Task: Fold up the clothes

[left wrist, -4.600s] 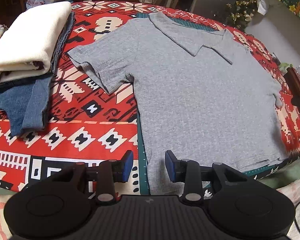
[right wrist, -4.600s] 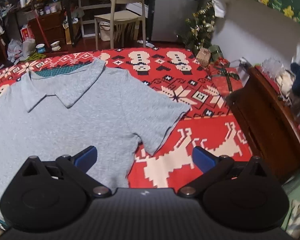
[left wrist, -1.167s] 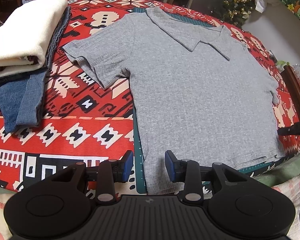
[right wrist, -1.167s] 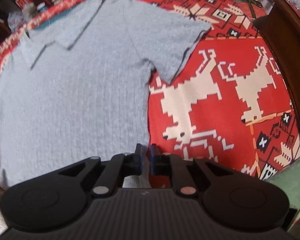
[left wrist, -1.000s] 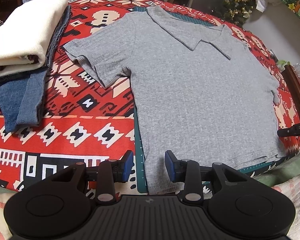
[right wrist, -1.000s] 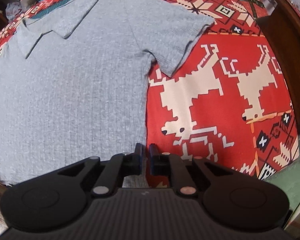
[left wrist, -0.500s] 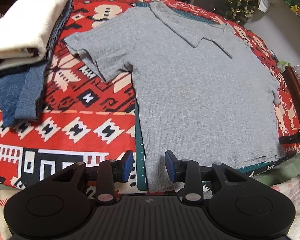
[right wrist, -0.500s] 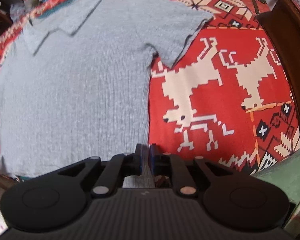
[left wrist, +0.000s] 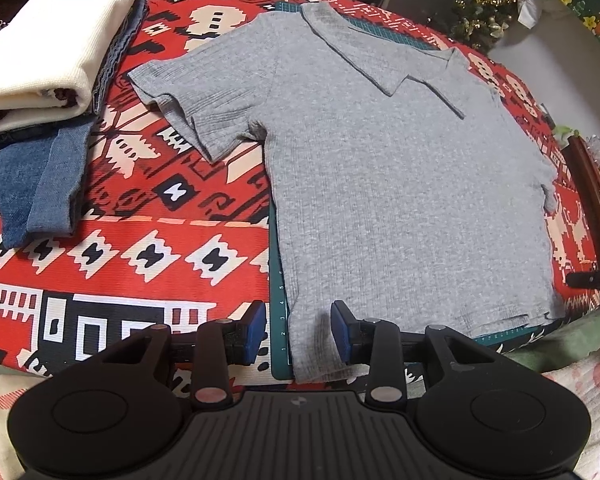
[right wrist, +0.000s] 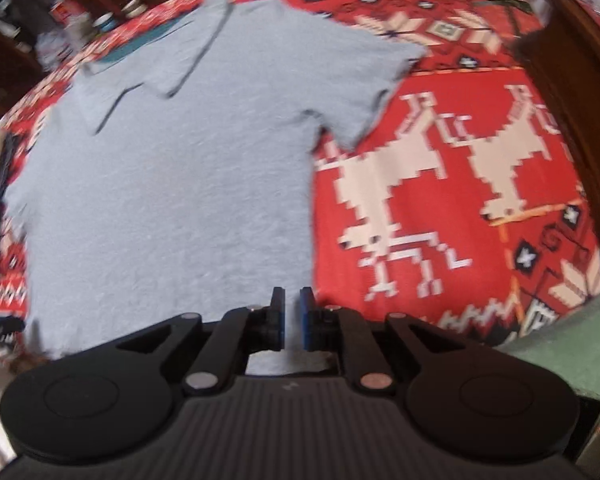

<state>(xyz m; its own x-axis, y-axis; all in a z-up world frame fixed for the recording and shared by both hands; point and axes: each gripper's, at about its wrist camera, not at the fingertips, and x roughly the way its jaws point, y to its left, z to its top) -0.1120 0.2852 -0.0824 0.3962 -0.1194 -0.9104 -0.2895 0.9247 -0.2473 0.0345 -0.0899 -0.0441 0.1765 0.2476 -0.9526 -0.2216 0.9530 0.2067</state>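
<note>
Grey ribbed polo shirt (left wrist: 384, 184) lies flat, collar far, on red patterned cloth (left wrist: 148, 216). Left claw (left wrist: 298, 330) angled down, parted, straddling the near left hem corner without pressing. Right claw (right wrist: 291, 316) angled down, nearly closed, pinching the right hem corner.

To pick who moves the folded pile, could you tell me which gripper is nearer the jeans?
Left. The left gripper hangs at the shirt's hem corner on the jeans' side; the right gripper is at the opposite corner.
</note>
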